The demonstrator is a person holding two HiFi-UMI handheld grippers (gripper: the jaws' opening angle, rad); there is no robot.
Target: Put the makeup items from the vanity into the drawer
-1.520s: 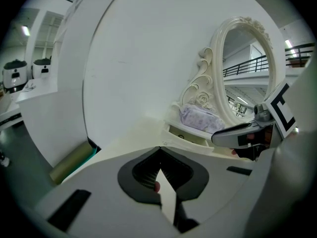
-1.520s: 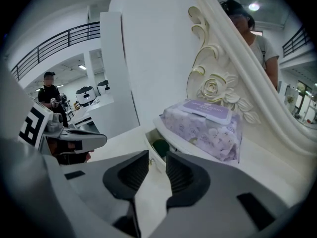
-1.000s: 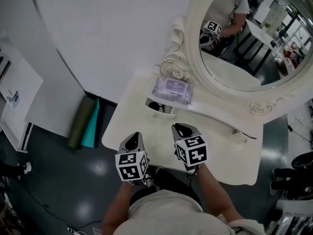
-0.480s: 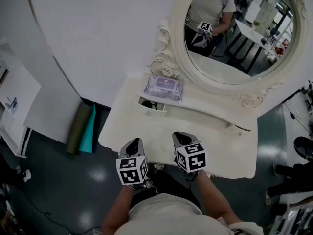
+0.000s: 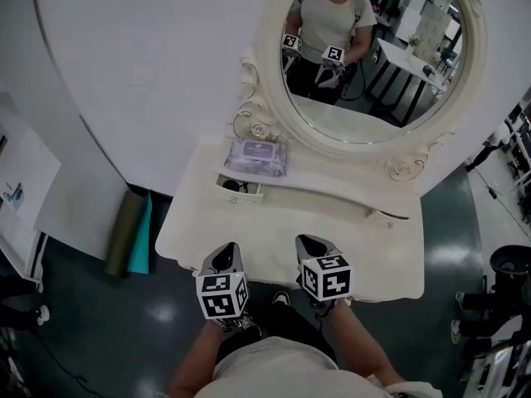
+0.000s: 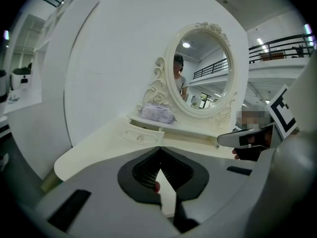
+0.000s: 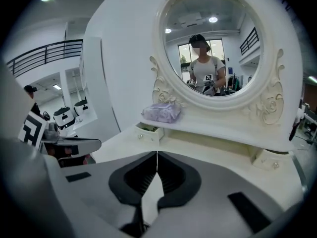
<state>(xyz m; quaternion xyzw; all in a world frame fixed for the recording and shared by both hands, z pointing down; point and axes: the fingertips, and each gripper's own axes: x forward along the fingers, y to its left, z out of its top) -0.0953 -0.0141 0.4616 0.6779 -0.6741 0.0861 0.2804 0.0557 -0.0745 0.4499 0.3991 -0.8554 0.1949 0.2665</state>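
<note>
Drawer (image 5: pixel 241 186), still ajar, recedes as I back off the desk (image 5: pixel 365 255), left tool (image 5: pixel 223 254) and right tool (image 5: pixel 309 245) shut, empty: packing seems done.

Bright even indoor light, ceiling lamps (image 7: pixel 213 20) glint in mirror (image 7: pixel 233 38), fisheye warp w/ dark corners (both gripper views)

The table (image 5: pixel 274 230) is seen in cream white, the carved mirror frame (image 5: pixel 267 73) likewise; the packet (image 5: pixel 257 157) is lilac; black-and-white squares are borne by the left gripper (image 5: pixel 224 254) and right gripper (image 5: pixel 313 244) (grey-bodied, jaws black-lined); one roll (image 5: pixel 123 233) is olive, the other roll (image 5: pixel 143 235) teal.
</note>
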